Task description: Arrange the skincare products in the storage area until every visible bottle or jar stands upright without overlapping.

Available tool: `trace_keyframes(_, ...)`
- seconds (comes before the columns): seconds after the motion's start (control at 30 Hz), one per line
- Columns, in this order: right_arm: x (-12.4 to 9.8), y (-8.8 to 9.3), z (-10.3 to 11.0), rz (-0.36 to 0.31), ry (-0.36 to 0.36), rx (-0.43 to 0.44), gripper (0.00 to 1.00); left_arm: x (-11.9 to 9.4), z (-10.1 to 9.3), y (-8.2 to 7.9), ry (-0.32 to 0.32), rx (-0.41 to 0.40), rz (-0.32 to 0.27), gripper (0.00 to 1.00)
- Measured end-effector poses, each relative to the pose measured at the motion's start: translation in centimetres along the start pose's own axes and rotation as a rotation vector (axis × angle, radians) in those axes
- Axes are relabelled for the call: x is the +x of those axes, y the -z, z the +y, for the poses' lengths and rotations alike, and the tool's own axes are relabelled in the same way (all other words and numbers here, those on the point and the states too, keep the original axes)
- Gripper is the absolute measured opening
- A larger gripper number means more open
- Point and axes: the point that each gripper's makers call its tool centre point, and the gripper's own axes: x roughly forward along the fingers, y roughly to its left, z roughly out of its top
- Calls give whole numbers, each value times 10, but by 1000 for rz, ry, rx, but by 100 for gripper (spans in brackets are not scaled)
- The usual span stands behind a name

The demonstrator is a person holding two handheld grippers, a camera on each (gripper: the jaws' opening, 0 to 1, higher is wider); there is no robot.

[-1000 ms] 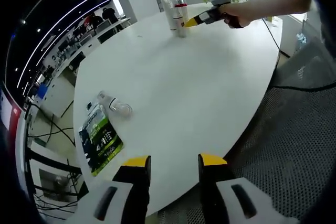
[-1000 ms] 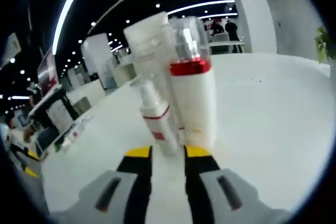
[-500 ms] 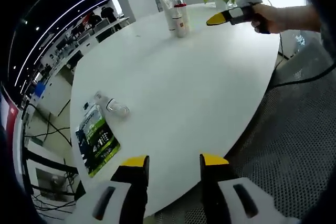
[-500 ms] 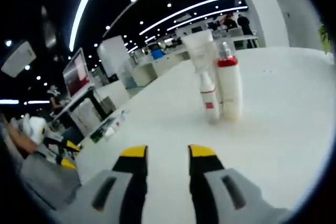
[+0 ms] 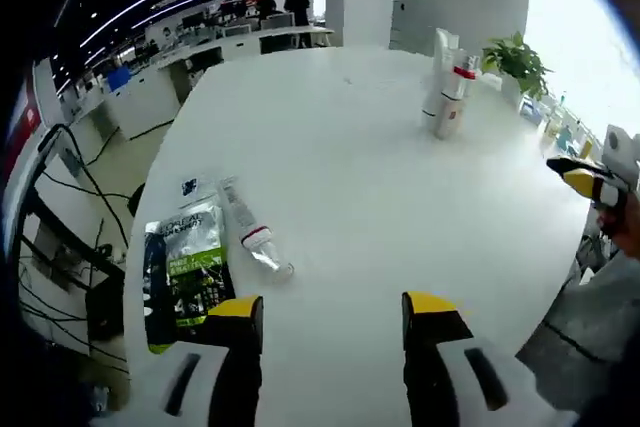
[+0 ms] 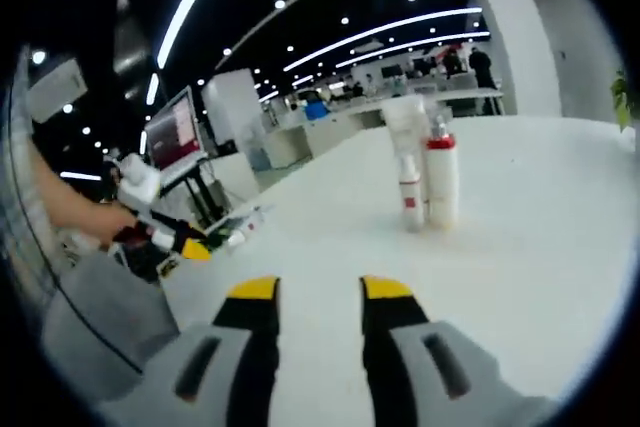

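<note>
1. Three upright containers cluster on the round white table [image 5: 400,197]: a white inverted tube [image 6: 403,117], a white bottle with red band and clear cap [image 6: 441,179], and a smaller white pump bottle with red label [image 6: 410,192], touching or nearly so.
2. One clear bottle with red collar [image 5: 252,239] lies on its side at 10 o'clock from the left gripper [image 5: 332,309], just beside a green-and-black printed sachet [image 5: 183,269].
3. Left gripper: jaws parted, nothing between them, low over the near table edge.
4. Right gripper [image 6: 315,291]: jaws apart, empty, with the cluster at 1 o'clock, well apart.
</note>
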Motion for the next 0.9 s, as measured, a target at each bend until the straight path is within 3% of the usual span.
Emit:
trace_keyframes(0.13,-7,1,-1,-6,16,18,29,18,13,0,-52,28,35,54)
trace_keyframes(0.23,-17,4,-4,-2,35,23,29,33,13,0,-70,14,63,53)
trace_keyframes(0.3,-23,4,-8,-5,48,30,29,37,13,-3,-79,-36,63,51)
trace_keyframes(0.47,-32,9,-23,-3,81,46,29,41,16,-9,-115,-108,56,47)
trace_keyframes(0.63,-33,5,-29,-3,86,48,29,40,19,-11,-136,-119,48,27)
trace_keyframes(0.7,-31,3,-31,-5,79,41,29,40,23,-11,-163,-89,58,24)
trace_keyframes(0.73,-30,2,-31,-3,76,39,29,41,24,-11,-164,-68,64,24)
trace_keyframes(0.9,-27,-2,-32,-5,69,35,29,39,18,-10,-120,-108,94,21)
